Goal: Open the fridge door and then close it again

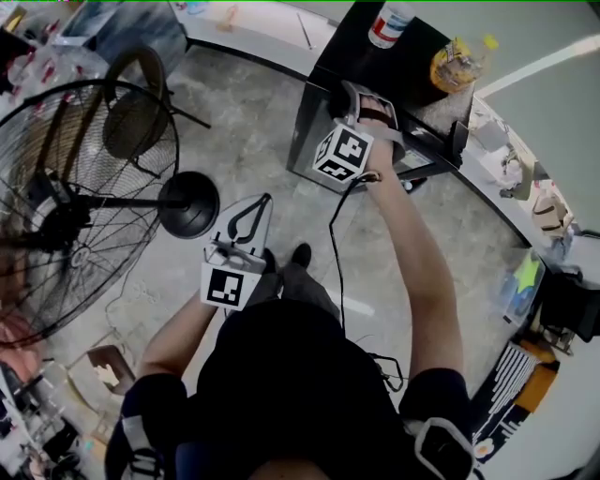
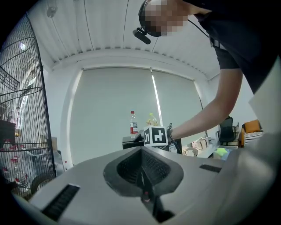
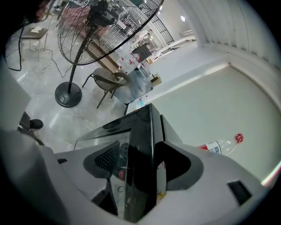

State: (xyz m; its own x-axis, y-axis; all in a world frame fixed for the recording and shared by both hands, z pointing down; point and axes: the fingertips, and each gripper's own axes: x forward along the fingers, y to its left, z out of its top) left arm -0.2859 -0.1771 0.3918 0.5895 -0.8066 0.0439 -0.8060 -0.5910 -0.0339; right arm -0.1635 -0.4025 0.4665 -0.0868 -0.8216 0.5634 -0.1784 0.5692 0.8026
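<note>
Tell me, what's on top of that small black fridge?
A clear red-labelled bottle and a yellowish bottle stand on the fridge. The right gripper, clamped on the fridge door, hides the top's near edge.

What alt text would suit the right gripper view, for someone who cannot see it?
The right gripper clamps the edge of a black fridge door. Behind stand a large floor fan and a chair; a bottle tops the fridge.

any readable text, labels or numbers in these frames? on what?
None can be read.
Plastic bottle on the fridge: red-and-white label, print too small to read.
Marker cubes: black-and-white square patterns only, no letters or digits.
</note>
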